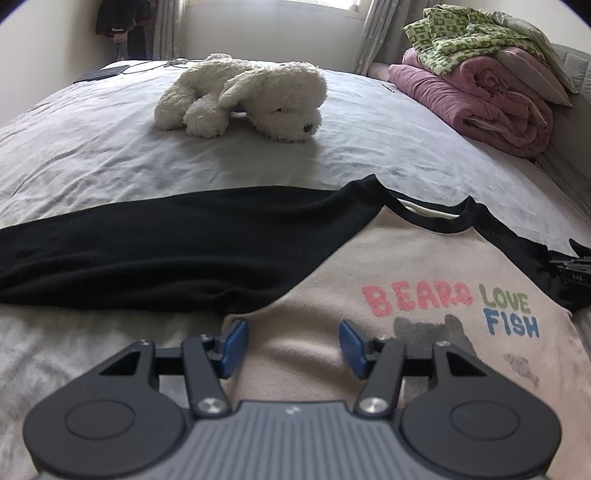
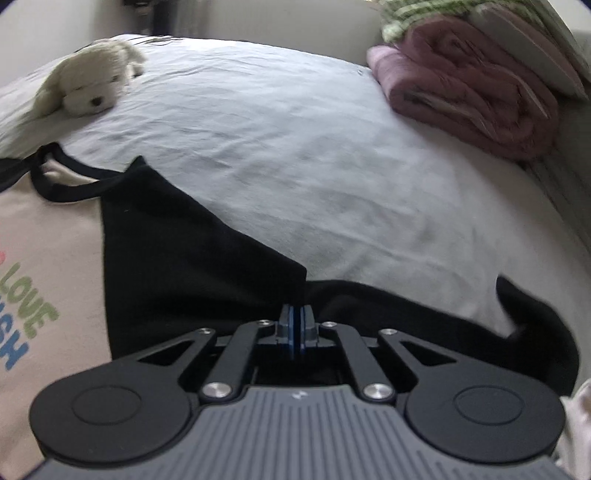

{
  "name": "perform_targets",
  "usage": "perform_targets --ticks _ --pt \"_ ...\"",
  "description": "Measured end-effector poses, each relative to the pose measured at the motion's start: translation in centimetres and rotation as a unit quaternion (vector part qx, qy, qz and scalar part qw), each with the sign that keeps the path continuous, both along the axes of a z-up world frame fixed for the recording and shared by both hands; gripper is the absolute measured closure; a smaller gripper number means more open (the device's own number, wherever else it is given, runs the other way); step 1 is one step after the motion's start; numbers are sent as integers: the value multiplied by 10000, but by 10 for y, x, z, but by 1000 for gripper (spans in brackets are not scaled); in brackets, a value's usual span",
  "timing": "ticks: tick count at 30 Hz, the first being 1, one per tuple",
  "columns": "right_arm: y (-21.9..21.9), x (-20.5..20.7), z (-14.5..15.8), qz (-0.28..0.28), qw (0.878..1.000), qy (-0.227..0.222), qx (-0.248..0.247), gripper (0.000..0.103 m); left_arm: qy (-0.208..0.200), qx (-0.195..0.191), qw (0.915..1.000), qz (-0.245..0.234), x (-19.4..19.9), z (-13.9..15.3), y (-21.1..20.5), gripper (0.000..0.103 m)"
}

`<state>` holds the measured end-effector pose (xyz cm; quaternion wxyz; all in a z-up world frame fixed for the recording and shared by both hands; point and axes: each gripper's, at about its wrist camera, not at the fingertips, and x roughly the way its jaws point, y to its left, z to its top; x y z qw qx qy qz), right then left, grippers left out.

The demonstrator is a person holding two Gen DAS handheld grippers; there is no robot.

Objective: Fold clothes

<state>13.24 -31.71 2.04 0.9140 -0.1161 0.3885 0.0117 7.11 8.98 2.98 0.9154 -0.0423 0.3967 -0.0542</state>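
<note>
The right gripper (image 2: pixel 295 325), jaws pressed together, sits over the shirt's (image 2: pixel 51 258) black sleeve (image 2: pixel 192 266); beyond the sleeve lie a plush dog (image 2: pixel 88 79) and folded pink blanket (image 2: pixel 469 88).

Can't tell if any black sleeve (image 2: pixel 424 314) cloth is pinched in the closed right tool (image 2: pixel 296 328). Shirt (image 1: pixel 406 266) print cut off at the right-wrist view's left edge. Blurry pink blanket (image 2: pixel 469 88) there, green patterned cloth (image 2: pixel 402 18) clipped up top. Dark stuff in the far corner (image 1: pixel 118 22) too dim to name.

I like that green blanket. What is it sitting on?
The green patterned blanket lies on a rolled pink quilt and a grey pillow. What is beneath the quilt is covered.
</note>
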Motion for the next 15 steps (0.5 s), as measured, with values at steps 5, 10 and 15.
perform_targets --ticks 5,10,15 --pt "20 4 3 99 9990 -48 -429 95 39 -167 9998 71 1 3 6 47" --pt "48 5 29 300 9986 -400 142 81 46 -448 9986 275 0 13 19 45" --pt "135 15 39 1470 9870 -364 541 54 5 -54 9969 789 -1 22 45 43"
